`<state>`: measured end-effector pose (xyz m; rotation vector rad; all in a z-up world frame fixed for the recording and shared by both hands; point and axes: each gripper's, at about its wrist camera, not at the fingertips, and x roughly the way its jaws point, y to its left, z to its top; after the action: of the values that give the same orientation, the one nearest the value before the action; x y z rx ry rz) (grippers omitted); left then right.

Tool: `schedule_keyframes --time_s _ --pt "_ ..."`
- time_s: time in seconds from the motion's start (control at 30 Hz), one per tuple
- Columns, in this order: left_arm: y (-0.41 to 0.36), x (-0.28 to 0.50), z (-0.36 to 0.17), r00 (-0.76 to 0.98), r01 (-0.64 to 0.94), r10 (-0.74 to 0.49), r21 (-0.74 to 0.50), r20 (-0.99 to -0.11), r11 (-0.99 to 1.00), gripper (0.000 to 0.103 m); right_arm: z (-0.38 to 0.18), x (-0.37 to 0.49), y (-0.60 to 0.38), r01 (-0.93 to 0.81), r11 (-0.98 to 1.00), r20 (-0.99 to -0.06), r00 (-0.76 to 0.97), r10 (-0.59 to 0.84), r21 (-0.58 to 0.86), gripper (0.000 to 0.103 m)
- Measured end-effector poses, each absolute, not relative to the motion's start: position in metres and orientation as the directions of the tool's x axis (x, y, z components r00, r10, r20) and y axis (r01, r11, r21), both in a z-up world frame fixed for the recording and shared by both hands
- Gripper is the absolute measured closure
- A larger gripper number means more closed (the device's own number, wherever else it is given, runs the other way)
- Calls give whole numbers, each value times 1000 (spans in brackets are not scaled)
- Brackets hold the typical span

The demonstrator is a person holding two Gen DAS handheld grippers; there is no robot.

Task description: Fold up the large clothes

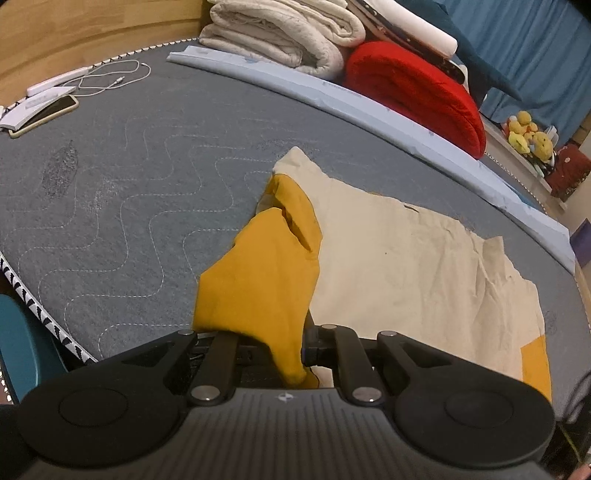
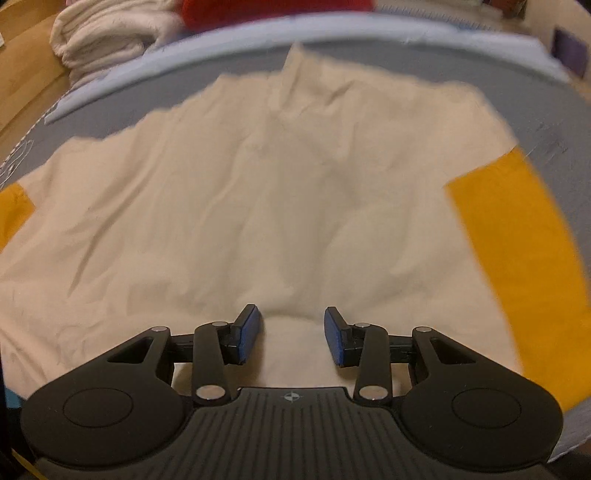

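A grey quilted mattress [image 1: 122, 192] with wavy stitching fills the foreground, edged by black-and-white piping. A wooden headboard [image 1: 92, 33] rises behind it. Folded white bedding [image 1: 280, 33] and a red rolled blanket [image 1: 417, 92] lie along the far edge. Blue curtains [image 1: 535, 48] hang beyond. Yellow plush toys [image 1: 528, 136] sit nearby.

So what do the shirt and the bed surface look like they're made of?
Shirt: thin woven cloth, probably cotton, matte cream with mustard sleeves; it creases softly. Bed surface: grey quilted fabric, slightly fuzzy, with wavy white stitching.
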<state>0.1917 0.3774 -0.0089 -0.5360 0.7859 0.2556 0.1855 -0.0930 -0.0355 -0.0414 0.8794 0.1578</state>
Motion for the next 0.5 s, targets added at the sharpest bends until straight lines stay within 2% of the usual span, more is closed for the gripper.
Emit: schedule_keyframes --time_s 0.13,0.27,0.37,0.5 --pt "364 195 -2 693 -406 51 -331 -719 852 90 16 165 -121 -153 988 -597 792 126 5 63" --pt "338 197 15 745 -347 82 -278 -662 896 91 58 145 -163 -142 987 -417 903 100 -72 63" --pt "305 197 32 806 -257 71 -239 -588 936 93 71 134 -208 -104 990 -351 934 66 -91 63" --pt "251 200 52 867 -121 8 -193 -499 974 95 73 122 -261 -32 999 -338 941 18 -37 63"
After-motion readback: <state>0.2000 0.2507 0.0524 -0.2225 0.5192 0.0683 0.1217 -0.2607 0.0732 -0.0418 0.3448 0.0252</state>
